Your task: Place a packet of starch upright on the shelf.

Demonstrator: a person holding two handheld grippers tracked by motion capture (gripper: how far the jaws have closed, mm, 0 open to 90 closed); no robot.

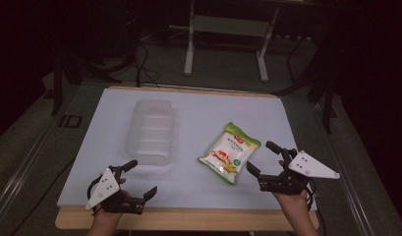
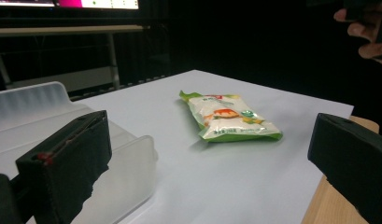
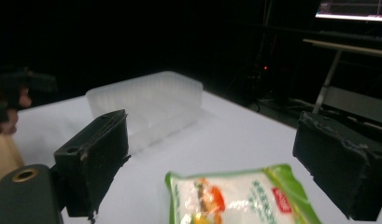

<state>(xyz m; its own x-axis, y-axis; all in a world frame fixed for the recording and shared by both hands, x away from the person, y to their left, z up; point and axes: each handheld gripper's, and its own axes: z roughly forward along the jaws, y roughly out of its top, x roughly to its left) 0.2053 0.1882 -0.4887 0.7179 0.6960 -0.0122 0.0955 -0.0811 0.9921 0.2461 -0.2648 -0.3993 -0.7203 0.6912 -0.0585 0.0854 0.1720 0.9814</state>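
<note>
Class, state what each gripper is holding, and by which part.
Nothing is held: left gripper and right gripper are both open, apart from the green-edged snack packet.

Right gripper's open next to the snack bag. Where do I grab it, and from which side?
Take the snack bag by its near end seam, coming in low from the right gripper side. It lies flat, its near end closest to the open jaws; the flat seam probably pinches better than the puffed middle.
</note>
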